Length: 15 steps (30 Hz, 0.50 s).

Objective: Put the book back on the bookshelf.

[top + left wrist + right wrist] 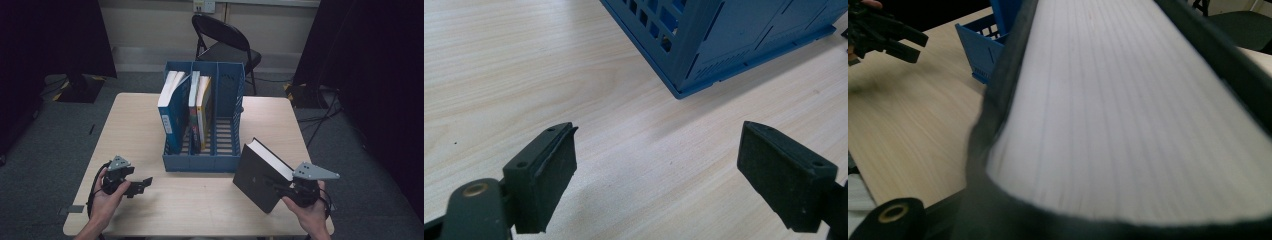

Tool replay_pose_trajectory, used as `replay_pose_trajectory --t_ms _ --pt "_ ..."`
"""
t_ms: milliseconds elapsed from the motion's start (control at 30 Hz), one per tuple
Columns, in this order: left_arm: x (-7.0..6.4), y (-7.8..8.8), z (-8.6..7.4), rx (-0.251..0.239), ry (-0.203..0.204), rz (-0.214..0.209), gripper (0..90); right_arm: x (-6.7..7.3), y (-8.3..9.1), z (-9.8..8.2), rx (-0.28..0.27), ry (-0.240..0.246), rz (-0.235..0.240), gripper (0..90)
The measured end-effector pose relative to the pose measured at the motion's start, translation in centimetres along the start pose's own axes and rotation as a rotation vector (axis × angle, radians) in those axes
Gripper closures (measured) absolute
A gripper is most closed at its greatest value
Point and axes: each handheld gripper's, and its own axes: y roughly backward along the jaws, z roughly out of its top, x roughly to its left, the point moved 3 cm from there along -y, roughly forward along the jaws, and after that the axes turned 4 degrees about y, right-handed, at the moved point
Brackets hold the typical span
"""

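Observation:
My right gripper (278, 186) is shut on a thick black hardcover book (257, 175). It holds the book tilted above the table's front right, just right of the blue three-slot rack (202, 162). In the right gripper view the book's white page edge (1128, 110) looms close. A blue book (170, 110) leans in the rack's left slot. Two thinner books (199, 107) stand in the middle slot. My left gripper (144, 184) rests low at the front left, open with only bare table between its pads (656, 175).
The wooden table (140, 120) ends close behind both hands. The rack's corner (734, 45) stands ahead and to the right of the left gripper. A black folding chair (225, 45) stands beyond the table's far edge, with cables on the floor (320, 120) at the right.

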Motion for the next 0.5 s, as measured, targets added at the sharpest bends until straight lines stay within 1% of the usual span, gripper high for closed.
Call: replay_pose_trajectory --t_ms 100,233,333,500 --pt "0.0 0.0 0.0 0.000 -0.002 0.003 15.7 -0.4 0.1 0.0 0.003 -0.001 -0.010 53.0" --pt "-0.1 -0.2 0.0 0.003 -0.005 0.002 15.7 -0.8 0.2 0.1 0.009 0.022 -0.025 53.0" --pt "0.0 -0.2 0.0 0.010 -0.008 0.002 15.7 -1.1 0.2 0.1 0.005 0.016 -0.031 53.0" --pt "-0.1 -0.3 0.0 0.007 -0.007 0.003 15.7 -1.6 0.0 0.2 0.002 0.009 -0.043 53.0"
